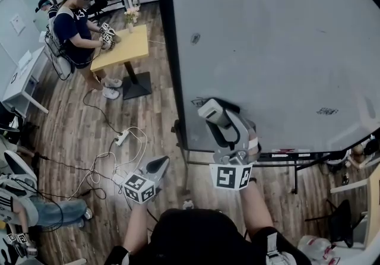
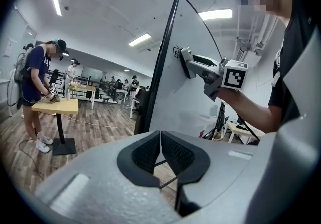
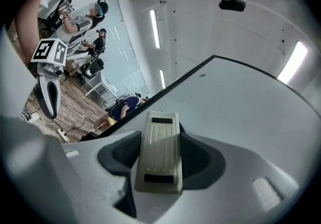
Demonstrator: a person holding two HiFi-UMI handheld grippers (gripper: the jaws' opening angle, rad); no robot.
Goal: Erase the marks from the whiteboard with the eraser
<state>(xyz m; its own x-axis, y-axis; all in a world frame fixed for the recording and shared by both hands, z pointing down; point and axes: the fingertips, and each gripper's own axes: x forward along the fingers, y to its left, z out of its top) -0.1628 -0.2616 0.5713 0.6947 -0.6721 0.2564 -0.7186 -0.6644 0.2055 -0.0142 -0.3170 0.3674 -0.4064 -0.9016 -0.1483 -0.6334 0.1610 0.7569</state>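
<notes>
Wooden floor [image 1: 59,121] and a busy room lie behind a big whiteboard [image 1: 267,50] on a stand. Seen from the head view, the right gripper [image 1: 230,133] is up at the board's lower left. The eraser [image 1: 212,112] sticks out past its jaws, with its far end at the surface just beside a small scribble [image 1: 199,102]. A faint smudge [image 1: 195,38] sits well above the jaws and another mark [image 1: 327,111] lies well off to their right. The left gripper [image 1: 157,166] hangs low, apart from the board. The left gripper view shows its jaws pressed together with nothing between them; ahead of them the eraser meets the board at the scribble. The right gripper view shows those jaws clamped on the eraser's long sides, with a good part of it beyond their tips and the board filling the space ahead. The main risk, I judge, is the long overhang: a hard push or sideways stroke could lever the eraser askew or out of the jaws. If it is held tilted, only an edge would rub and leave streaks. With no second gripper steadying it, the board might rock under pressure. The marks far from the jaws could easily be missed.
</notes>
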